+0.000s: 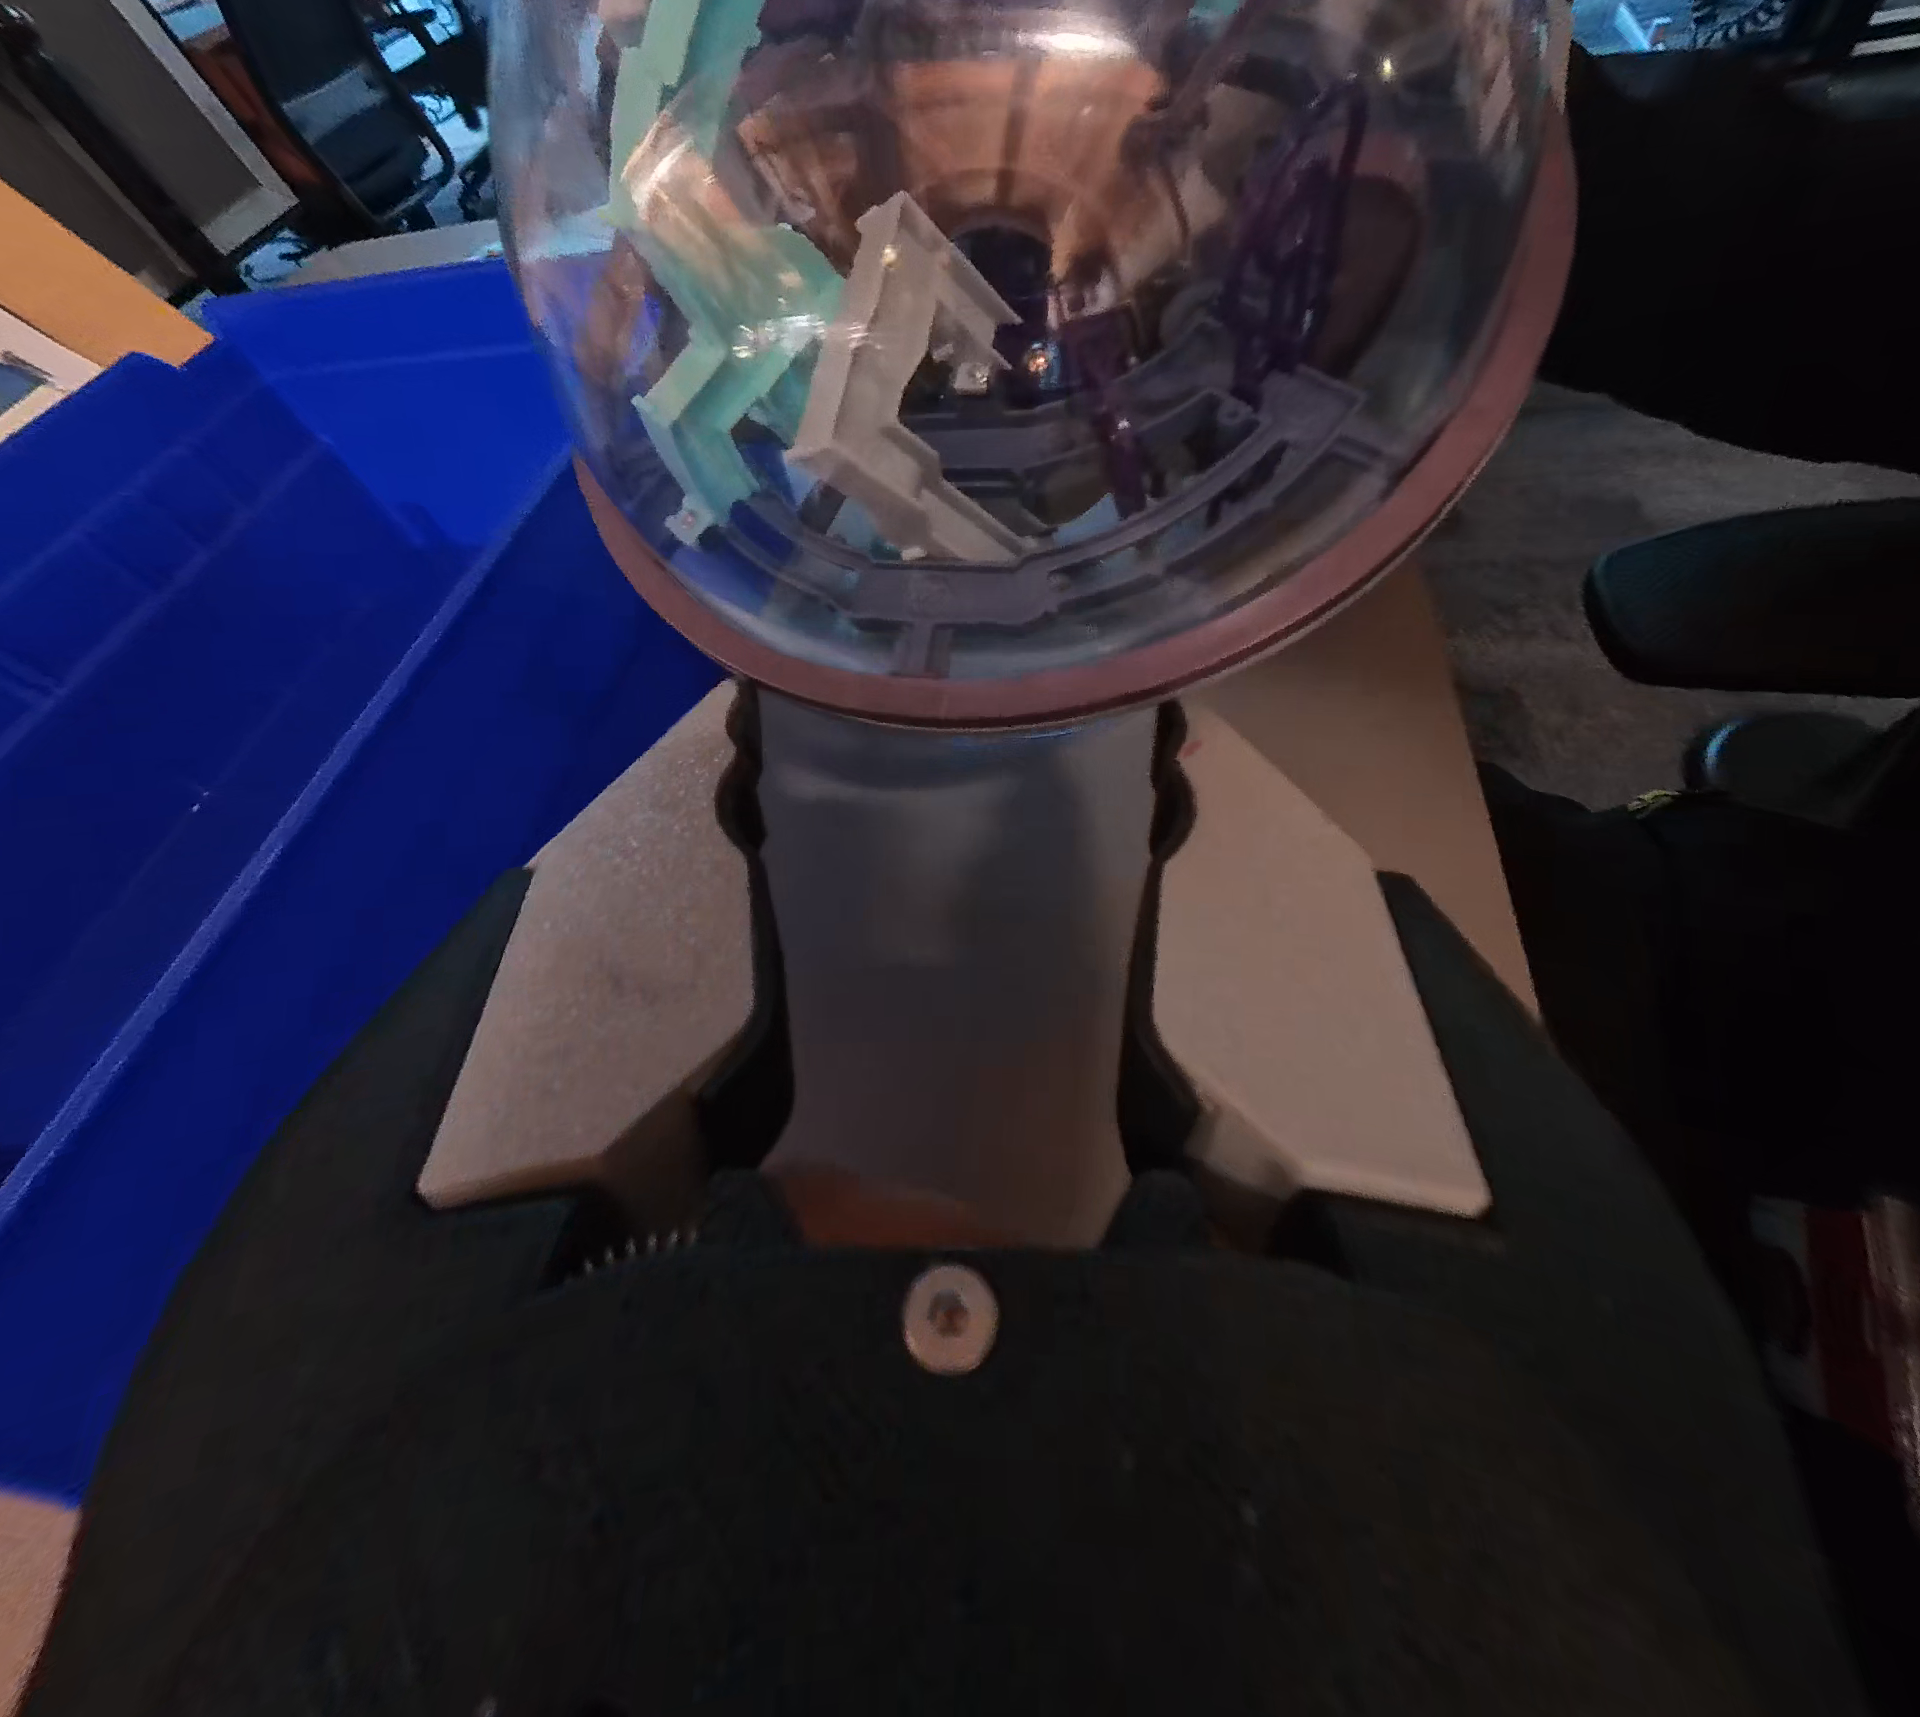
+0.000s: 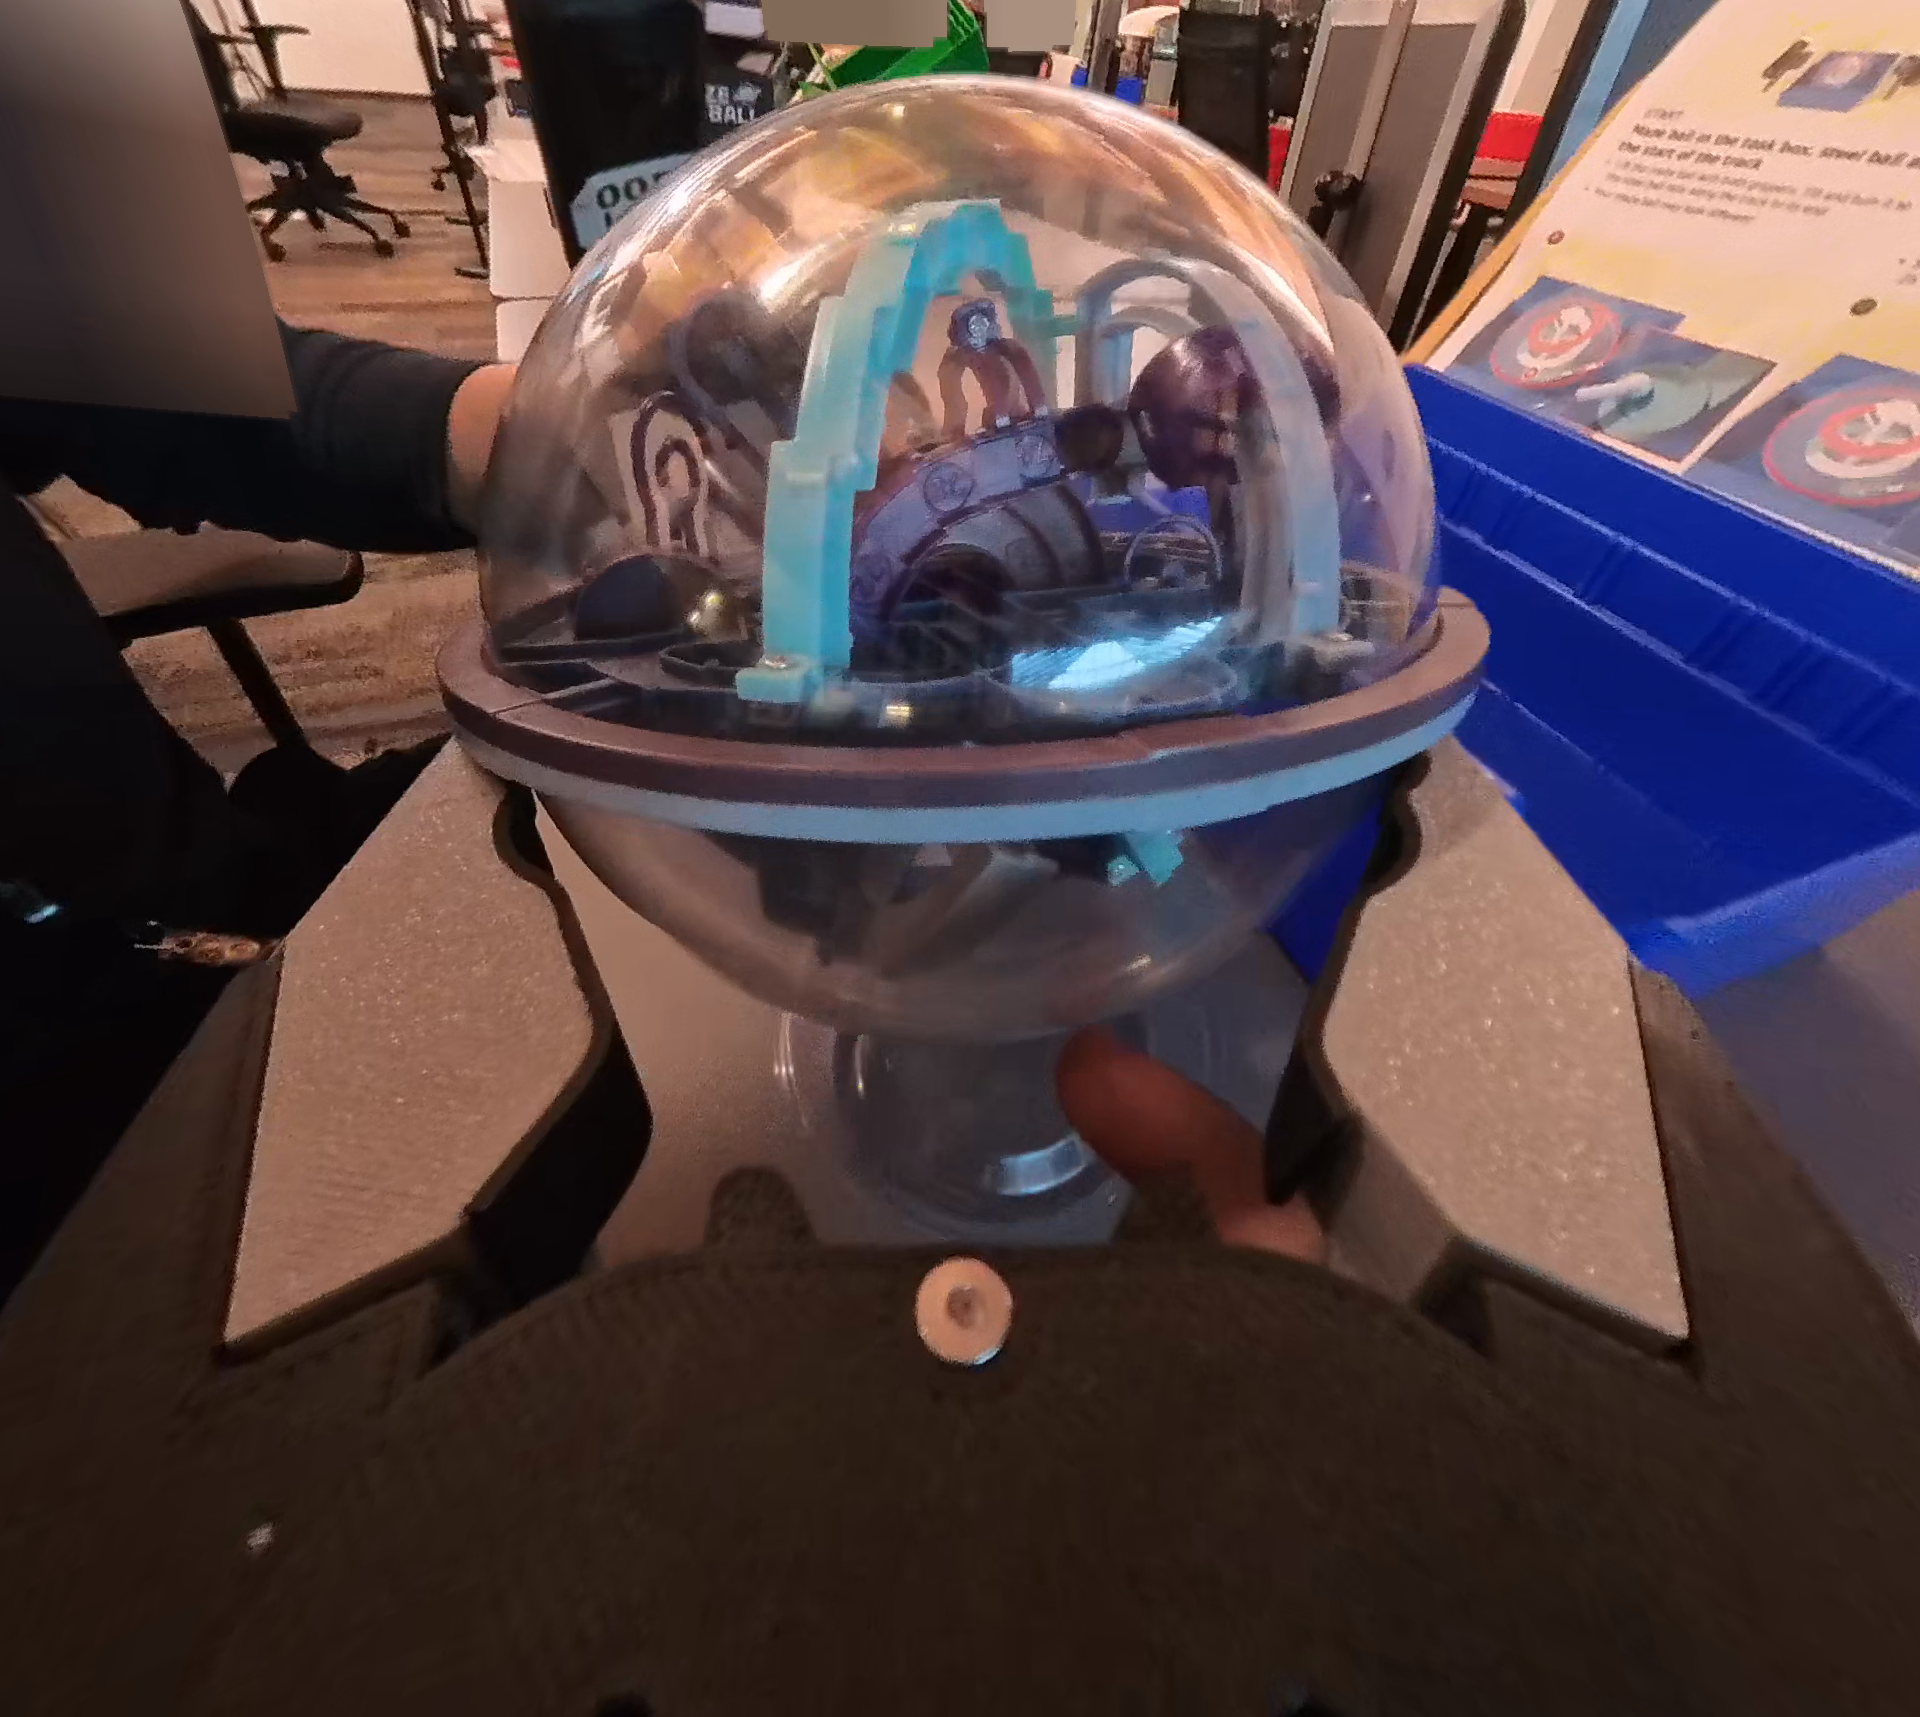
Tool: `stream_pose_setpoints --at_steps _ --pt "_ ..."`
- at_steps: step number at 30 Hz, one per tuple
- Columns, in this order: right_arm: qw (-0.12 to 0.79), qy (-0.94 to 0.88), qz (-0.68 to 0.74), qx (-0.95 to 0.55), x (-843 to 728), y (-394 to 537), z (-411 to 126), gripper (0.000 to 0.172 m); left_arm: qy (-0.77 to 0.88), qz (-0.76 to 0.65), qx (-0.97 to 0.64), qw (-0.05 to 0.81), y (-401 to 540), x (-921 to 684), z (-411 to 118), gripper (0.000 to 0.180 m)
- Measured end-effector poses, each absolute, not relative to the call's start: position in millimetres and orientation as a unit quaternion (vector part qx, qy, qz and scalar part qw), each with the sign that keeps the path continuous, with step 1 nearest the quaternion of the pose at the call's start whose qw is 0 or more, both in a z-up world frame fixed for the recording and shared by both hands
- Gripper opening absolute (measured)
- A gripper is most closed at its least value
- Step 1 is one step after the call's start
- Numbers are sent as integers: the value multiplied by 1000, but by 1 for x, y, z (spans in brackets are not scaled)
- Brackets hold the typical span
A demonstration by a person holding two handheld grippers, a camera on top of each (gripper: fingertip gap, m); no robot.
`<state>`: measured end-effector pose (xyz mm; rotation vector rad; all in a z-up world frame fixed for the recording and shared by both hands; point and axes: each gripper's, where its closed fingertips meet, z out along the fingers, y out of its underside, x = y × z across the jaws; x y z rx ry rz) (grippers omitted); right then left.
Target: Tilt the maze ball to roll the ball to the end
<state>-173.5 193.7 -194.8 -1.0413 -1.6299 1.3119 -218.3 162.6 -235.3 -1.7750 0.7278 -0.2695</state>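
The maze ball point(image 2: 956, 545) is a clear globe with a dark band round its middle, held up in the air between the two tongs. Inside it run a pale green stepped arch point(image 2: 831, 441), a grey track point(image 1: 894, 379) and purple pieces; a small shiny steel ball point(image 2: 717, 613) sits low on the left of the inner floor in the right wrist view (blur makes its exact slot hard to read).

The right gripper point(image 2: 956, 836) is spread wide and clamps the globe's lower half just under the band, its fingers point(image 2: 416, 992) pressing on both sides. Below the globe, near the camera, a clear stand point(image 2: 935, 1137) shows, with a bare fingertip point(image 2: 1174, 1148) just beside it.

The left gripper point(image 1: 951, 784) grips a narrower, frosted grey part point(image 1: 951, 940) below the band, both dark pads tight against it.

A blue bin point(image 1: 260, 680) lies to the left in the left wrist view and to the right in the other. A printed instruction sheet point(image 2: 1714, 265) leans at far right. A sleeved arm point(image 2: 343, 441) reaches in from the left, its hand against the globe's far side. Office chairs point(image 2: 301, 150) stand far behind.
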Motion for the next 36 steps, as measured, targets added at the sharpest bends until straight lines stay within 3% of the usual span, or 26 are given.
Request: stream_pose_setpoints --at_steps 36 --pt "406 -606 572 -375 -193 192 -200 157 283 -93 -735 609 158 -228 -225 99"
